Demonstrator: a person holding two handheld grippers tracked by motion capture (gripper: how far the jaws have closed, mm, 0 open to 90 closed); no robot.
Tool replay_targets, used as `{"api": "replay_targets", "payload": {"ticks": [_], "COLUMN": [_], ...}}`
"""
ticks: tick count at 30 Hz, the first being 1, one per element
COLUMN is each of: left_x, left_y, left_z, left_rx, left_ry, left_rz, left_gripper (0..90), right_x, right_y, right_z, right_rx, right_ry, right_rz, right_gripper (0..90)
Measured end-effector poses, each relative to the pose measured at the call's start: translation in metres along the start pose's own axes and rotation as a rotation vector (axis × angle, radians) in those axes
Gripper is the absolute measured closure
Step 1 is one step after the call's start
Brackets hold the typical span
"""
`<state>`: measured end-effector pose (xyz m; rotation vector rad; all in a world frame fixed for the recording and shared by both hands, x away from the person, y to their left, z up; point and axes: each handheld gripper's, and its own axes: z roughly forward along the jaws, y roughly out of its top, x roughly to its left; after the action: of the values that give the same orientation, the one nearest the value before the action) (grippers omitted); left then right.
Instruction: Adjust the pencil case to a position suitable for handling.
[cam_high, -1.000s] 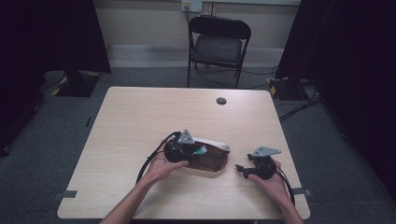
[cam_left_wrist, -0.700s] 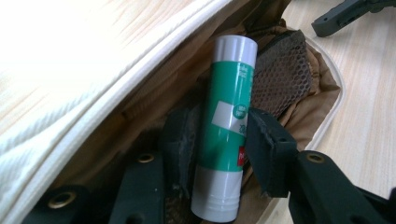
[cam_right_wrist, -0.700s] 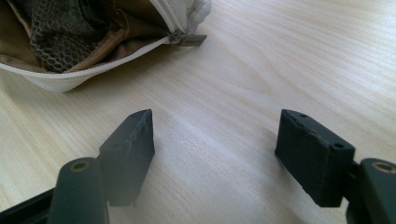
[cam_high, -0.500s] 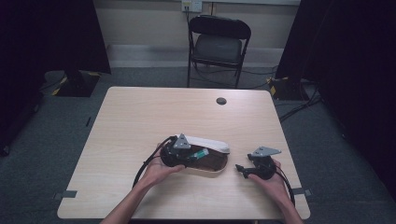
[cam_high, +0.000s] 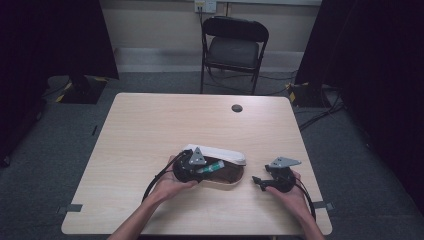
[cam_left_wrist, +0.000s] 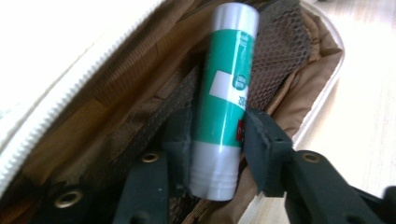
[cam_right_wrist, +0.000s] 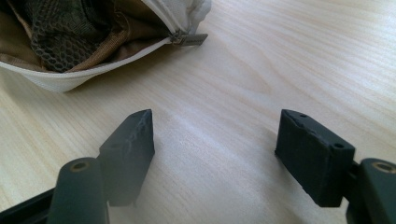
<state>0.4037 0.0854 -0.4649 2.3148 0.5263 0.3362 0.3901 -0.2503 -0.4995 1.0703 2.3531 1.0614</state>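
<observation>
your left gripper (cam_left_wrist: 217, 140) has just been closing, and its jaws now pinch one green-and-white tube (cam_left_wrist: 224, 98) near its lower cap, inside the open pouch (cam_high: 222, 159) by the counter's (cam_high: 150, 130) near edge. since a second ago that hand has settled lower over the pouch, so the tube looks ready to lift out or seat, hard to say which. your right gripper (cam_right_wrist: 215, 154) rests wide and empty near the near right corner. count: one tube, one pouch, two grippers, and farther off one dark round spot (cam_high: 237, 108), maybe a grommet.
</observation>
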Motion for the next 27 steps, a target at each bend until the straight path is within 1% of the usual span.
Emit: {"api": "replay_targets", "payload": {"ticks": [1, 2, 5, 8, 10, 11, 12, 14, 15, 16, 17, 18, 19, 20, 21, 22, 23, 24, 25, 26, 27], "left_x": [0.001, 0.001, 0.003, 0.006, 0.008, 0.008, 0.009, 0.011, 0.011, 0.012, 0.012, 0.014, 0.015, 0.015, 0.016, 0.016, 0.016, 0.017, 0.017, 0.018, 0.02], "left_y": [0.0, 0.0, 0.0, 0.001, 0.003, 0.004, 0.005, 0.007, 0.009, 0.01, 0.011, 0.012, 0.012, 0.011, 0.012, 0.012, 0.012, 0.013, 0.013, 0.013, 0.013], "left_z": [-0.001, -0.002, -0.003, -0.008, -0.01, -0.011, -0.013, -0.013, -0.015, -0.014, -0.014, -0.015, -0.013, -0.012, -0.014, -0.014, -0.013, -0.014, -0.014, -0.015, -0.015], "left_rx": [0.001, -0.003, -0.003, -0.032, -0.05, -0.046, -0.027, -0.051, -0.041, -0.051, -0.05, -0.043, -0.05, -0.059, -0.036, -0.04, -0.056, -0.051, -0.069, -0.072, -0.074], "left_ry": [-0.002, -0.009, -0.013, -0.028, -0.031, -0.017, -0.015, -0.012, -0.001, 0.004, 0.007, 0.015, 0.022, 0.035, 0.036, 0.038, 0.043, 0.046, 0.043, 0.05, 0.047], "left_rz": [0.003, -0.007, -0.008, -0.042, -0.045, -0.04, -0.032, -0.031, -0.026, -0.02, -0.016, -0.021, -0.019, -0.027, -0.014, -0.015, -0.017, -0.017, -0.03, -0.038, -0.035], "left_gripper": [65.0, 65.1, 65.2, 65.3, 65.3, 65.3, 65.3, 65.3, 65.3, 65.4, 65.4, 65.4, 65.4, 65.3, 65.3, 65.3, 65.3, 65.3, 65.3, 65.3, 65.3], "right_x": [0.0, 0.0, 0.0, 0.0, 0.0, 0.0, 0.0, 0.0, 0.0, 0.0, 0.0, 0.0, 0.0, 0.0, 0.0, 0.0, 0.0, 0.0, 0.0, 0.0, 0.0], "right_y": [0.0, 0.0, 0.0, 0.0, 0.0, 0.0, 0.0, 0.0, 0.0, 0.0, 0.0, 0.0, 0.0, 0.0, 0.0, 0.0, 0.0, 0.0, 0.0, 0.0, 0.0], "right_z": [0.0, 0.0, 0.0, 0.0, 0.0, 0.0, 0.0, 0.0, 0.0, 0.0, 0.0, 0.0, 0.0, 0.0, 0.0, 0.0, 0.0, 0.0, 0.0, 0.0, 0.0], "right_rx": [0.0, 0.0, 0.001, 0.0, 0.0, 0.0, 0.0, 0.0, 0.0, 0.0, 0.0, 0.0, 0.0, 0.0, 0.0, 0.0, 0.0, 0.0, 0.0, 0.0, 0.0], "right_ry": [0.0, 0.0, -0.001, 0.0, 0.0, 0.0, 0.0, 0.0, 0.0, 0.0, 0.0, 0.0, 0.0, 0.0, 0.0, 0.0, 0.0, 0.0, 0.0, 0.0, 0.0], "right_rz": [0.0, 0.0, 0.002, 0.0, 0.0, 0.0, 0.0, 0.0, 0.0, 0.0, 0.0, 0.0, 0.0, 0.0, 0.0, 0.0, 0.0, 0.0, 0.0, 0.0, 0.0], "right_gripper": [26.9, 26.9, 26.9, 27.0, 27.0, 26.9, 26.9, 27.0, 26.9, 27.0, 26.9, 26.9, 26.9, 27.0, 26.9, 27.0, 27.0, 27.0, 26.9, 26.9, 27.0]}}
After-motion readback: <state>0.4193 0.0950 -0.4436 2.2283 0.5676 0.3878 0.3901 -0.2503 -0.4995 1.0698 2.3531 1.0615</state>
